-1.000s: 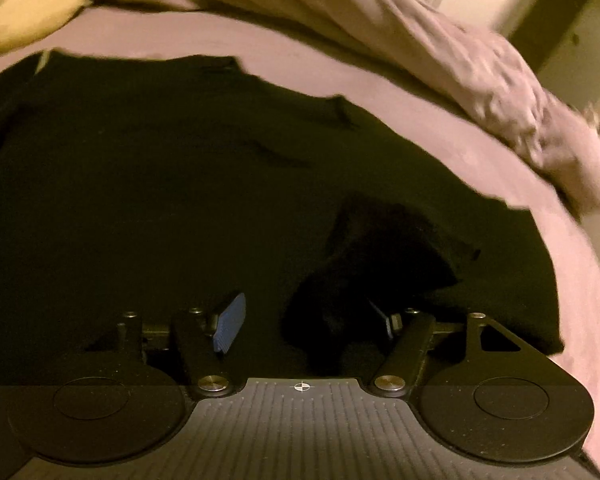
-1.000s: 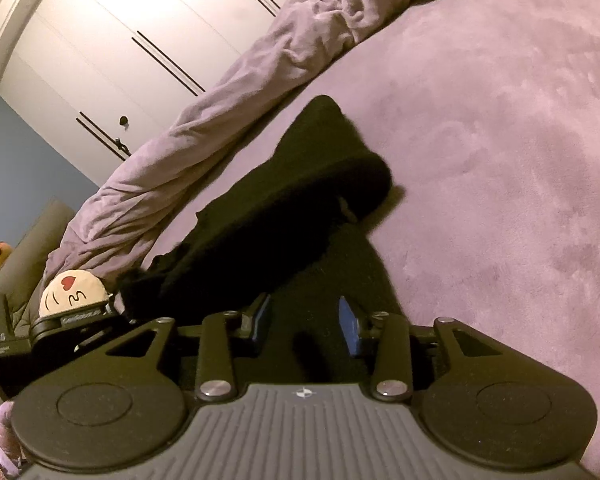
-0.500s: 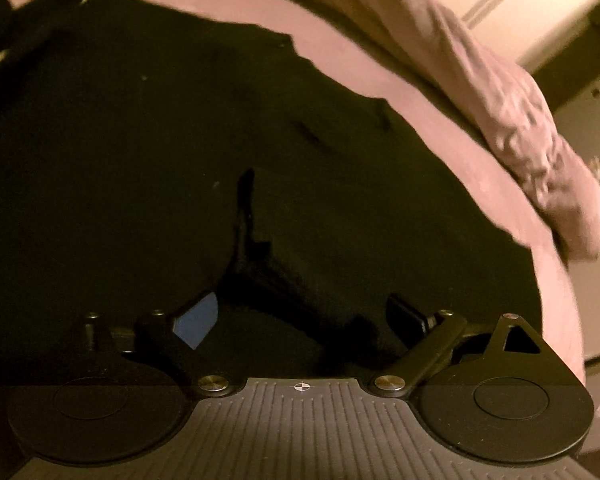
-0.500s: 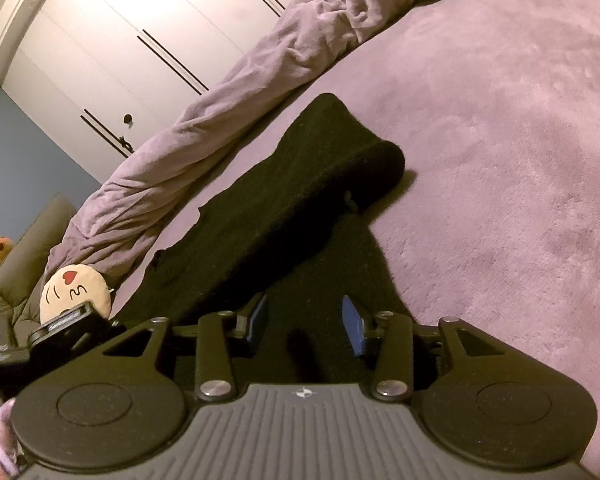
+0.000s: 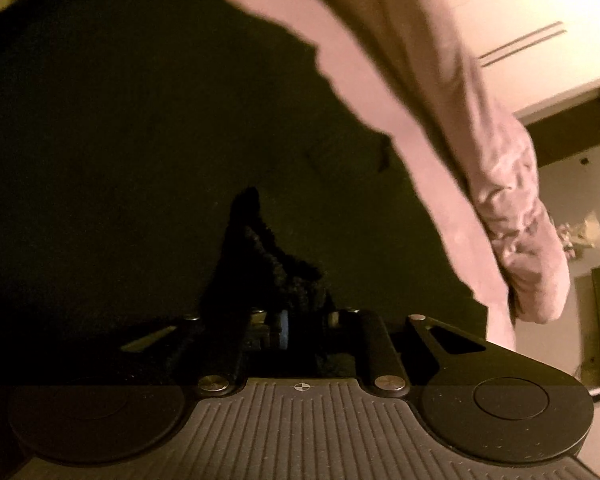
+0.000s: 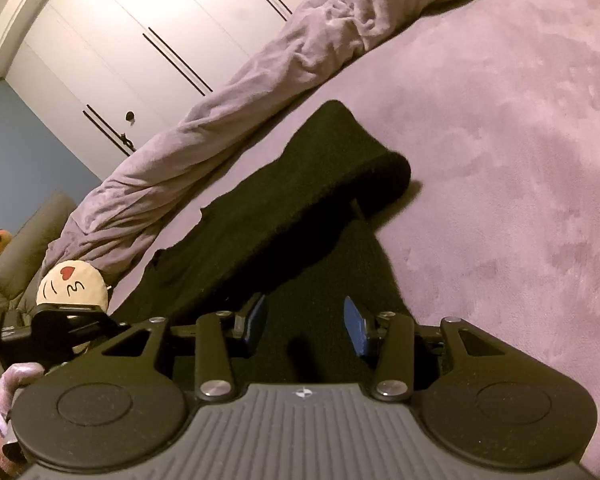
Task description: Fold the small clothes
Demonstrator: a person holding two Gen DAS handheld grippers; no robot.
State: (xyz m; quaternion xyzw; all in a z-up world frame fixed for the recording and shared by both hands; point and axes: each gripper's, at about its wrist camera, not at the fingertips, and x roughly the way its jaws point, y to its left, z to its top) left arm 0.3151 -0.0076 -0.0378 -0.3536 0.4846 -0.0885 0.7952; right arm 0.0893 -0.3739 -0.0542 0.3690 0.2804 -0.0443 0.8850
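A black knitted garment (image 6: pixel 284 216) lies spread on a mauve plush blanket (image 6: pixel 500 120) covering a bed. In the right wrist view its far part is folded back over itself, making a thick rounded fold near the middle of the bed, and the rest runs toward both grippers.

The left gripper (image 5: pixel 296 322) points down at the cloth; its jaws have just been closing and now stand nearly together, pinching a raised peak of the black fabric (image 5: pixel 256 248) that bunches up between the fingers. A sliver of blue pad shows beside the pinched cloth. The left view is dark and motion-blurred, so finer detail of the grip cannot be made out.

The right gripper (image 6: pixel 305 322) hovers low over the near edge of the garment with its 2 blue-padded fingers (image 6: pixel 256 318) partly apart. Black fabric lies under the gap, but neither pad presses on it.

A rumpled mauve duvet (image 6: pixel 228 120) runs along the bed's far side, before white wardrobe doors (image 6: pixel 140 32). A round plush toy (image 6: pixel 70 284) with a red heart sits at the left.
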